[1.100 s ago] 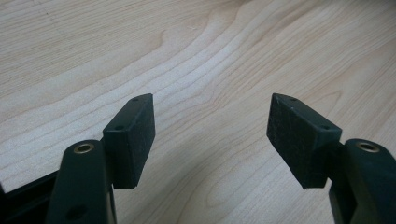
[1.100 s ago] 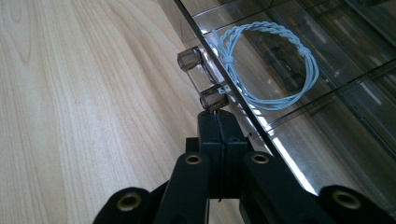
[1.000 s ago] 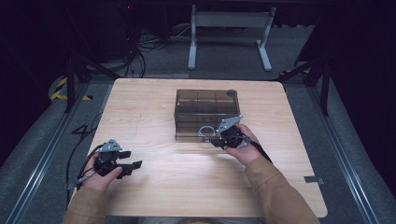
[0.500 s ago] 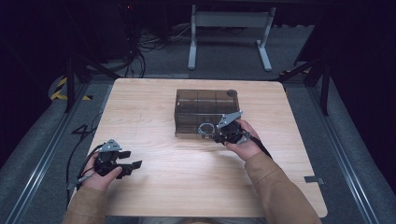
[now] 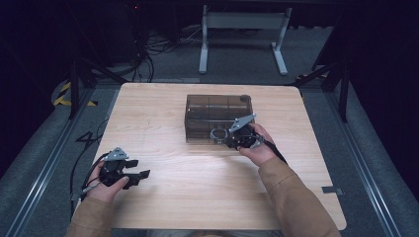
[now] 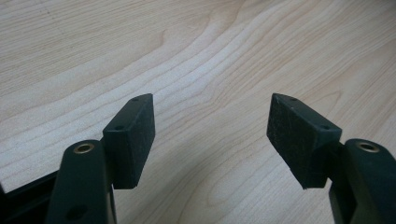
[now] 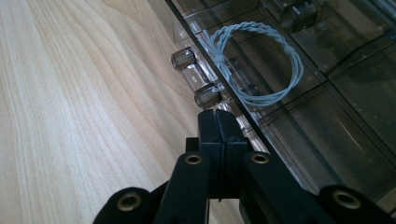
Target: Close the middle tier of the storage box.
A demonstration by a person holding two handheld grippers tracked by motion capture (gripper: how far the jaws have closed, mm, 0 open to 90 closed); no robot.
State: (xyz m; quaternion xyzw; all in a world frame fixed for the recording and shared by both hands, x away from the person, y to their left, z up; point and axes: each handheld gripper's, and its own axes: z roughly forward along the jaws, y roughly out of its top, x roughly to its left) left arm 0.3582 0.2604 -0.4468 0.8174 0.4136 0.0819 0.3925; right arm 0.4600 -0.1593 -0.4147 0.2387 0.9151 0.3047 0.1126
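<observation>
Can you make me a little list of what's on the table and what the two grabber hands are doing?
table: light wooden table
box: dark see-through plastic box, lid closed, near the middle of the table
on the box lid: loop of twisted grey cord
box front: small clear latch at the lid's edge
right gripper: jaws shut, nothing between them, tips right by the latch
left gripper: jaws open, nothing between them, over bare wood, away from the box
</observation>
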